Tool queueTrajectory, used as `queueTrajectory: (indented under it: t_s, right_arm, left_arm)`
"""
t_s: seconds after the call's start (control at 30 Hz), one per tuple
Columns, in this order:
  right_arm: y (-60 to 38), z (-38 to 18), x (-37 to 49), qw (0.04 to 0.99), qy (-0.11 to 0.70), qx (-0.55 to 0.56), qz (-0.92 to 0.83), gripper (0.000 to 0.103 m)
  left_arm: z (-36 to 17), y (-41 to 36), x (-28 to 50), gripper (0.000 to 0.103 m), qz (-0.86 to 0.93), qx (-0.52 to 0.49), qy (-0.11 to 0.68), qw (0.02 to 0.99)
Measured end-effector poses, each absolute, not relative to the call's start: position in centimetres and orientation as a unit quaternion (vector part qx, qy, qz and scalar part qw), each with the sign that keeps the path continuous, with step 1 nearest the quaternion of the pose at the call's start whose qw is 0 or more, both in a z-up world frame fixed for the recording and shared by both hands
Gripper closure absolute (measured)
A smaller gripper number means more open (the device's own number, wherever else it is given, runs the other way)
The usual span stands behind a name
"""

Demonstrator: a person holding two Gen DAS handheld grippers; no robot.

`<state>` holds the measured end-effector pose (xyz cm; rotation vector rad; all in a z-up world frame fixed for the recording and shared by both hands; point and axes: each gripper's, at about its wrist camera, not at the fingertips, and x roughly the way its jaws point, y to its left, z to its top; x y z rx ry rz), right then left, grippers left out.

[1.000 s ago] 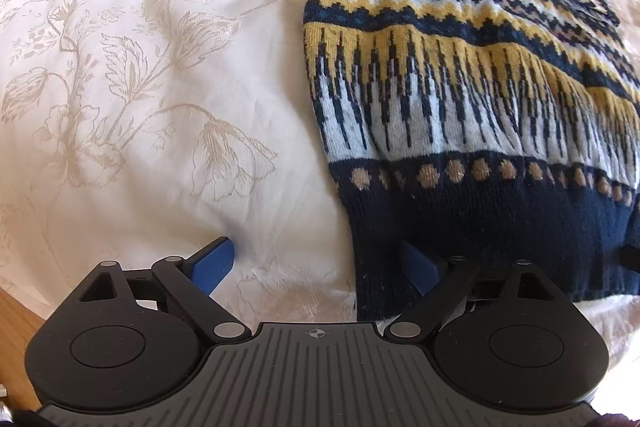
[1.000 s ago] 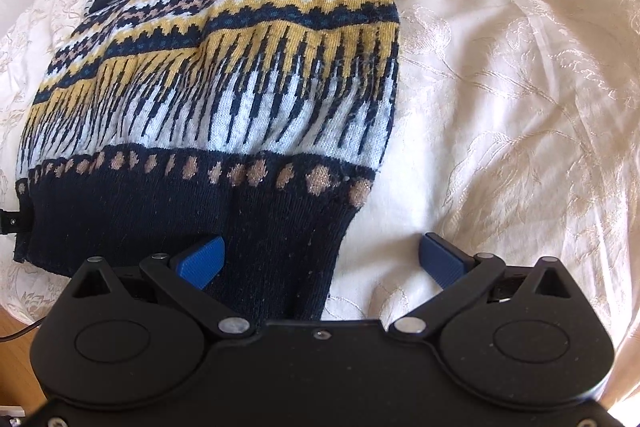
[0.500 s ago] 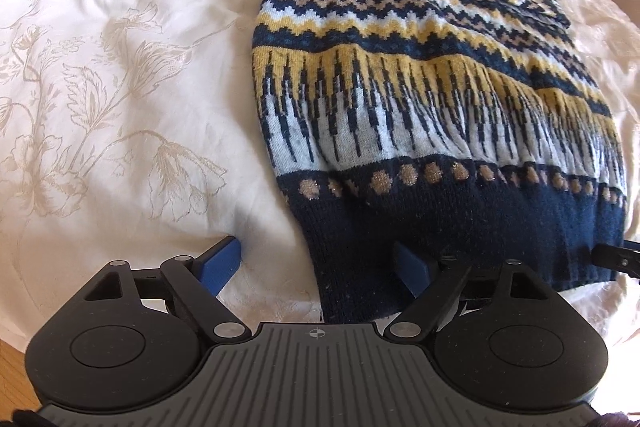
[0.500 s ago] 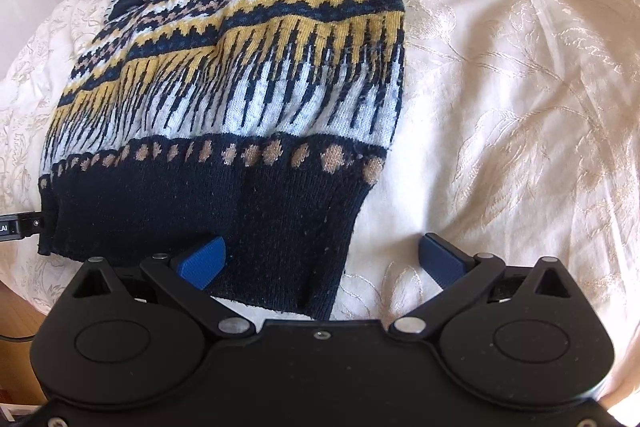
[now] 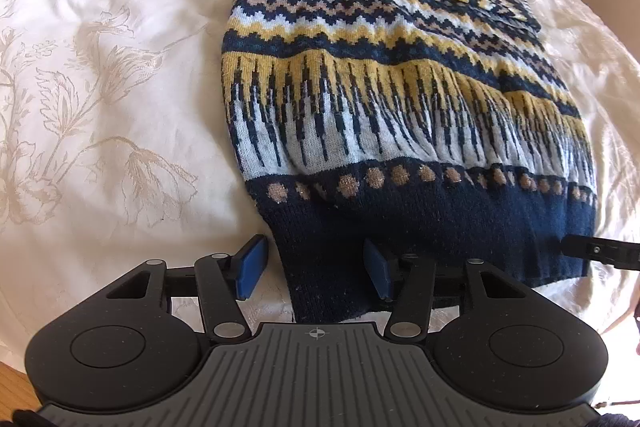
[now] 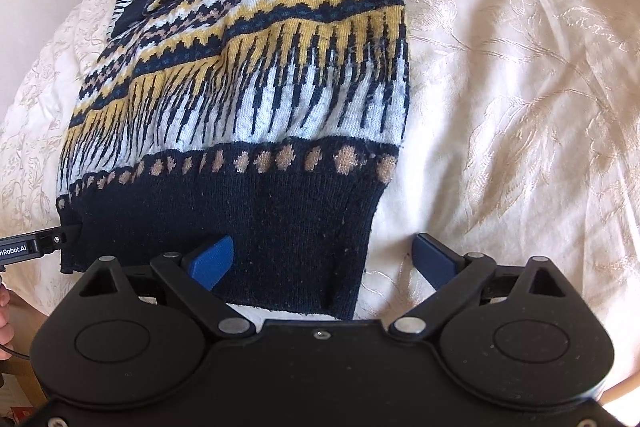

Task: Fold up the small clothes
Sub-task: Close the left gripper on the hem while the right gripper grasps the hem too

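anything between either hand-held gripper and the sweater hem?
Nothing visible. The left hand-held gripper is open with the sweater hem's left corner between its pads. The right hand-held gripper is open around the hem's right corner. Only the bedspread lies under and around the sweater.

The left gripper [image 5: 314,269] is showing a black body with a grey ribbed plate bearing a small crosshair mark, two round black discs at the near corners, black linkage arms with silver pivot pins, and blue fingertips [image 5: 251,266]. The right gripper [image 6: 324,259] is showing the same black build, discs and silver pins, with a plain black centre plate carrying one small screw and blue pads [image 6: 211,259]. In the right wrist view, white lettering "nRobot.AI" is appearing on the left gripper's side.
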<state>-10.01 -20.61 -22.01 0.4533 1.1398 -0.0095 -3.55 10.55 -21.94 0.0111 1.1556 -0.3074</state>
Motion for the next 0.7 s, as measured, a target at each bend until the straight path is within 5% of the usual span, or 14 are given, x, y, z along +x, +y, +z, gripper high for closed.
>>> queueTrajectory:
  t_s: [0.17, 0.3, 0.4, 0.47, 0.7]
  right_arm:
    - [-20.8, -21.9, -10.1, 0.819, 0.533, 0.214, 0.0, 0.02]
    - [-21.0, -21.9, -10.3, 0.818, 0.533, 0.216, 0.004, 0.032]
    - [-21.0, -21.7, -10.5, 0.817, 0.531, 0.222, 0.015, 0.054]
    - [-21.0, -21.4, -10.6, 0.816, 0.531, 0.229, 0.021, 0.078]
    - [-21.6, -19.0, -11.4, 0.824, 0.507, 0.252, 0.037, 0.086]
  left_arm:
    - [-22.0, 10.2, -3.3, 0.055, -0.154, 0.002, 0.548, 0.822]
    - [-22.0, 10.2, -2.9, 0.075, -0.16, -0.013, 0.561, 0.812]
    - [-21.8, 10.4, -3.0, 0.09, -0.16, -0.018, 0.562, 0.811]
    - [-21.4, 10.5, -3.2, 0.097, -0.159, -0.016, 0.556, 0.816]
    - [-18.7, 11.8, -3.7, 0.097, -0.153, -0.052, 0.532, 0.831]
